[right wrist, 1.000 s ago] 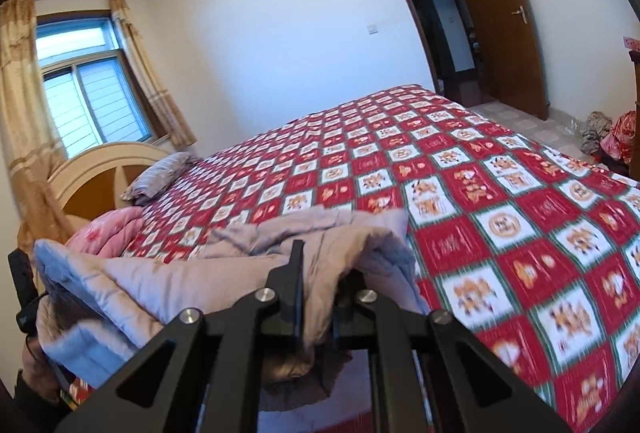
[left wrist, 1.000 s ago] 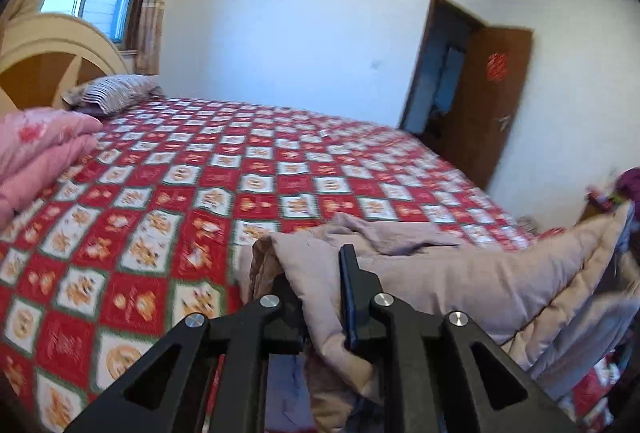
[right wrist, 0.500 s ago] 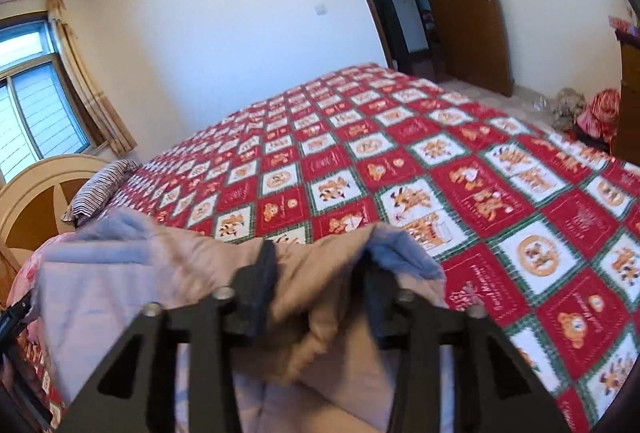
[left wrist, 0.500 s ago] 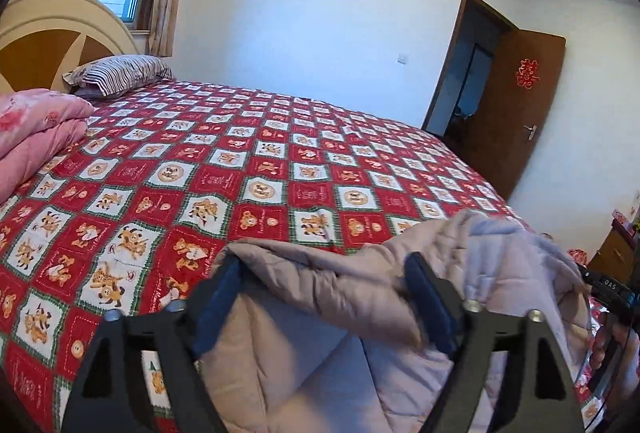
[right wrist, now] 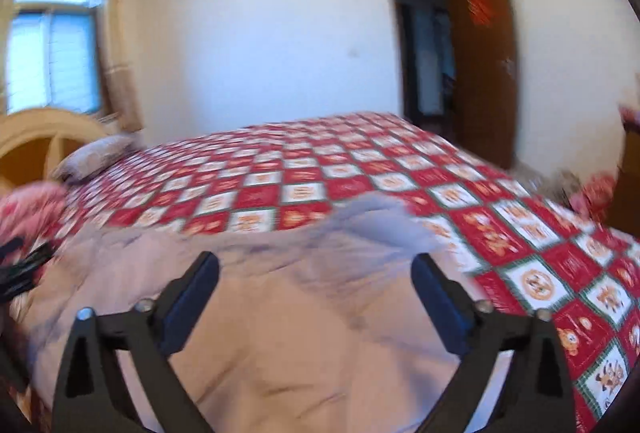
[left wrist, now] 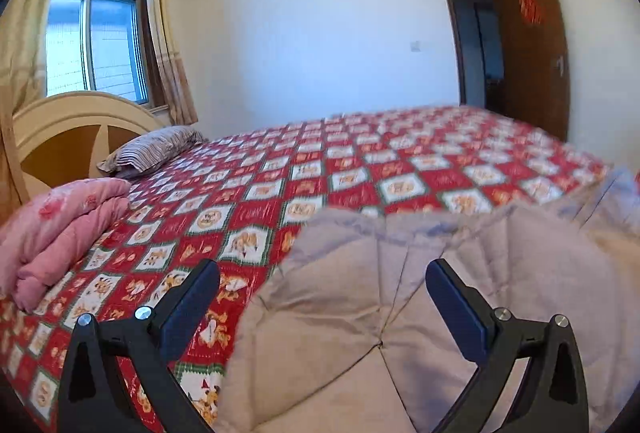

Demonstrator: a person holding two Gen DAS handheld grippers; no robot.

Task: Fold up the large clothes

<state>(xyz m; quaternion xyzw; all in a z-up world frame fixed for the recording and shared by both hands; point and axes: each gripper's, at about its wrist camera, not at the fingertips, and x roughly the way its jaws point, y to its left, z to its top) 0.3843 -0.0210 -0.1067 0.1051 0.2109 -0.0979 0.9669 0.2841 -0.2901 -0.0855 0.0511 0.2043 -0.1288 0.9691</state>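
Jaws spread, we are holding both the left hand-held gripper and right hand-held gripper empty over the padded coat lying just beneath on the bed, seemingly laid flat for folding.

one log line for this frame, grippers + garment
left gripper: open, over garment | right gripper: open, over garment | beige padded garment: released, lying on red checked bedspread, near edge

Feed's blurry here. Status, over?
Both tongs, left and right, open, empty. Beige garment loose on bed. Pink quilt off left, clear.
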